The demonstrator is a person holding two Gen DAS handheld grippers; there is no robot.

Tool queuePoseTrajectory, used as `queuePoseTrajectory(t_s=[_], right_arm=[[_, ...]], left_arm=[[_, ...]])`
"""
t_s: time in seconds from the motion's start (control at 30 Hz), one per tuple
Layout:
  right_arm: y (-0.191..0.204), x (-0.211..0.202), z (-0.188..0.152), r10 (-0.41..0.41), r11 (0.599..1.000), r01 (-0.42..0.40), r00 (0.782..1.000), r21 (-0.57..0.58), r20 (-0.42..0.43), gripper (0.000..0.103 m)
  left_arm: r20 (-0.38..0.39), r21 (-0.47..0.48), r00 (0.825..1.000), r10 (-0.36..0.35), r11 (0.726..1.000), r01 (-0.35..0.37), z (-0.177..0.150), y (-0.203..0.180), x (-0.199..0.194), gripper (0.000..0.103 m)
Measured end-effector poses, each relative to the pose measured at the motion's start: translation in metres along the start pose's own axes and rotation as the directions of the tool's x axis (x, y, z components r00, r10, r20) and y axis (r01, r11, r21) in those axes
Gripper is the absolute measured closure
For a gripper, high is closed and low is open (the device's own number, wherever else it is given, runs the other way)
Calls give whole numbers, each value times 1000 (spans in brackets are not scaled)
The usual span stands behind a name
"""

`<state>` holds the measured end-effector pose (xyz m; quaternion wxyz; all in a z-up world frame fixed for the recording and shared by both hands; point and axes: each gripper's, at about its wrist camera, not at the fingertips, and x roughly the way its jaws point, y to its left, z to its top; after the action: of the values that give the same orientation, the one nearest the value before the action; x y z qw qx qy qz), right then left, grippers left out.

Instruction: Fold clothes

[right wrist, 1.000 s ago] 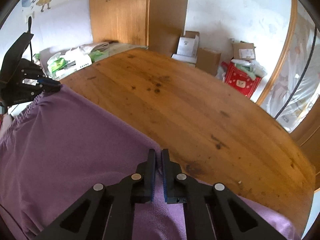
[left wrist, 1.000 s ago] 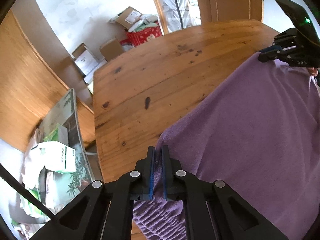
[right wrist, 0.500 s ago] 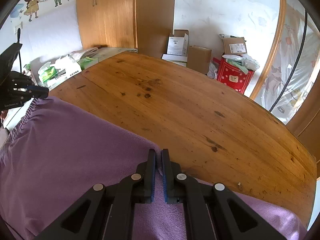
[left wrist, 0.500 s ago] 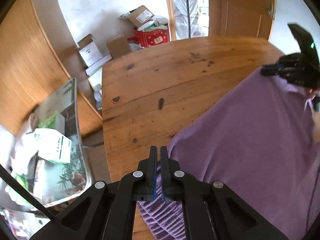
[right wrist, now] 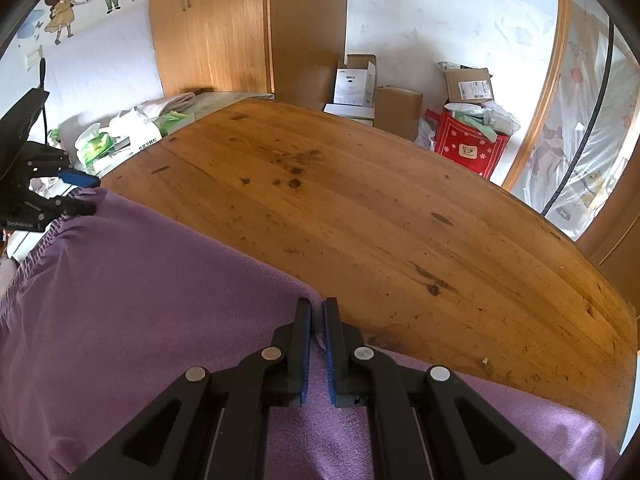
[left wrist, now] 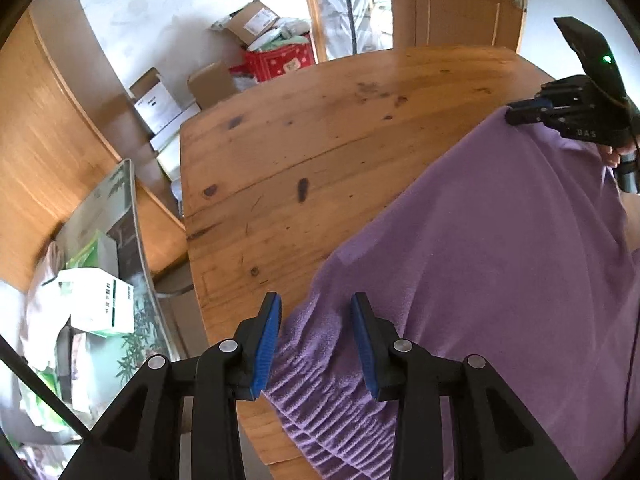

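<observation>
garment: purple fleece garment with a gathered elastic edge (left wrist: pixel 500 280), spread across the near part of the wooden table with a worn, knotty top (left wrist: pixel 320 140); smooth over most of its area, ruched band running along its left border (right wrist: pixel 36 252)
garment edge: its far border runs diagonally over the tabletop, bare wood beyond it in both views
left gripper: black two-finger gripper with blue pads (left wrist: pixel 316 336), jaws spread wide; ruched corner of the cloth lies between and under the fingers, neither pad pressing it
left gripper, seen from the right wrist: (right wrist: pixel 78 196) at the far left corner of the cloth, one blue pad above the fabric and one black finger at its edge, a gap between them
right gripper: same black build (right wrist: pixel 317 324), jaws pressed almost together, pinching a small peak of the purple cloth at its far border
right gripper, seen from the left wrist: (left wrist: pixel 516 114) at the cloth's far right corner, fabric drawn up to its tips; green LED lit on the housing above it
hand: fingertips of the person's hand (left wrist: pixel 614 154) show behind the right gripper's body
background: cardboard boxes (right wrist: pixel 356 80) and a red patterned bag (right wrist: pixel 468 144) on the floor by the white wall, wooden wardrobe (right wrist: pixel 212 24) behind the table
side: glass-topped surface (left wrist: pixel 108 216) left of the table, cluttered with a white-and-green box (left wrist: pixel 100 300)
</observation>
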<state>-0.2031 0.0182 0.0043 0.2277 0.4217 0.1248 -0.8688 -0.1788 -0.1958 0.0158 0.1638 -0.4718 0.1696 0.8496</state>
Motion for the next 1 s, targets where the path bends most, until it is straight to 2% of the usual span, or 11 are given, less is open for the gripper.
queuePoseTrajectory(t_s=[0.3, 0.37, 0.4, 0.5, 0.7, 1.0], right_arm=[[-1, 2, -2, 6, 1000, -6, 1000, 9, 2, 96], [-1, 1, -2, 5, 1000, -5, 1000, 9, 3, 96], [-1, 1, -2, 4, 1000, -4, 1000, 9, 4, 96], [1, -2, -1, -10, 1000, 10, 1000, 3, 13, 96], [8, -21, 1, -39, 999, 40, 998, -17, 58, 97], [31, -68, -7, -73, 996, 78, 991, -35, 109, 97]], left_arm=[[-12, -27, 1000, -11, 1000, 10, 0, 4, 4, 66], [-9, -21, 1000, -3, 1000, 3, -1, 2, 3, 78], [-8, -3, 1000, 13, 1000, -13, -2, -1, 3, 91], [1, 34, 999, 52, 998, -52, -1, -9, 1, 99], [44, 24, 994, 98, 995, -99, -2, -12, -12, 99], [136, 17, 982, 131, 991, -134, -10, -25, -52, 99]])
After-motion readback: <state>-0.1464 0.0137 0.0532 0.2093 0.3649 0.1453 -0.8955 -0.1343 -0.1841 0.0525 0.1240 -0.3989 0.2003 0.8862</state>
